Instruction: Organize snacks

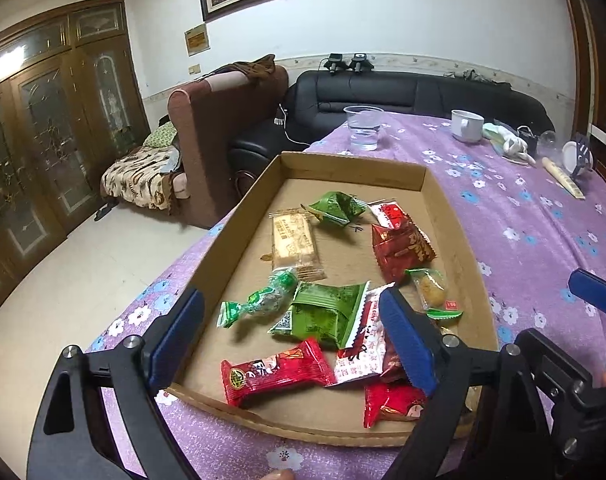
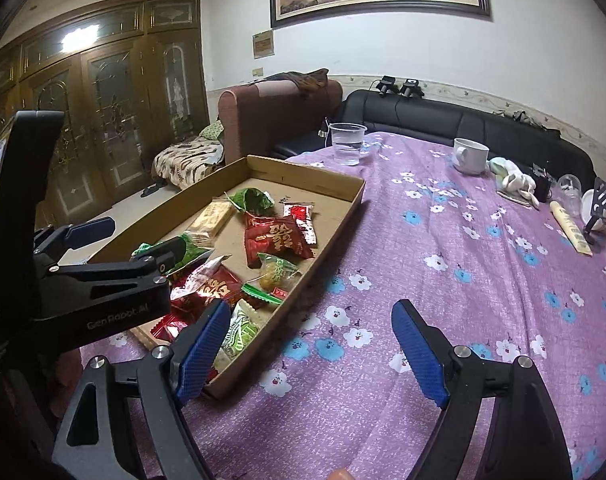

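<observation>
Snacks [image 1: 323, 312] in cardboard tray [image 1: 355, 168]; left tool [image 2: 139, 240] reads "GenRobot.AI".

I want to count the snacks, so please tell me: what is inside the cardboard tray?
The cardboard tray holds wrapped snacks: a beige biscuit pack, green and red packets. Some overlap near the front, so anything beneath them stays hidden.

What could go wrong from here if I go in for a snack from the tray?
The snacks overlap at the cardboard tray's near end, so the open left gripper may pinch two packets at once. The tray sits at the table edge; a push toward the floor side might slide it off. The open right gripper straddles the tray's near corner and could snag it.
</observation>
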Demonstrator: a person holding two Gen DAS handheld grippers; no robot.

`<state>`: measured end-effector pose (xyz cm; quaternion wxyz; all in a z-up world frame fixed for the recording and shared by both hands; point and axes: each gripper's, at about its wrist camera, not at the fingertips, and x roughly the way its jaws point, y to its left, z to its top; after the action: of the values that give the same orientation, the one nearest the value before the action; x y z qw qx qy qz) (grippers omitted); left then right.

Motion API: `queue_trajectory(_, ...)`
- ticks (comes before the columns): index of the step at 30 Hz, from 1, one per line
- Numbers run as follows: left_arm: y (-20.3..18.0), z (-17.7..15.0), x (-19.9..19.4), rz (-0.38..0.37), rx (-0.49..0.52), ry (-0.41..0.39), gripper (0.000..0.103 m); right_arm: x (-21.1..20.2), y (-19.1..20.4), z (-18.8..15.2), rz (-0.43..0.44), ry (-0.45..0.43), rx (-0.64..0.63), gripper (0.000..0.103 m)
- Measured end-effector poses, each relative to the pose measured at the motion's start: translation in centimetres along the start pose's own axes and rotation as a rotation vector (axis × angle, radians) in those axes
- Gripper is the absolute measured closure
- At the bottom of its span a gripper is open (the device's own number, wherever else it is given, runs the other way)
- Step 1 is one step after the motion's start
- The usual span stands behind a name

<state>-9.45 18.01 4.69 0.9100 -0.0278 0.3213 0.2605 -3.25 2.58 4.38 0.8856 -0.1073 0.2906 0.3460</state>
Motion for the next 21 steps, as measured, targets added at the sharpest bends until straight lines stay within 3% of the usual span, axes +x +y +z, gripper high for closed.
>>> queue_trajectory(11,-0.54,-0.40,0.05,0.040,0.028,-0.009,0.013,-0.10,0.37,-0.03,0.002,-0.014,-0.027,0.013)
queue_trajectory(21,-0.42,-0.40,0.18,0.044,0.030,-0.006,0.013,-0.34,0.03,0.11,0.021,-0.041,-0.020,0.001)
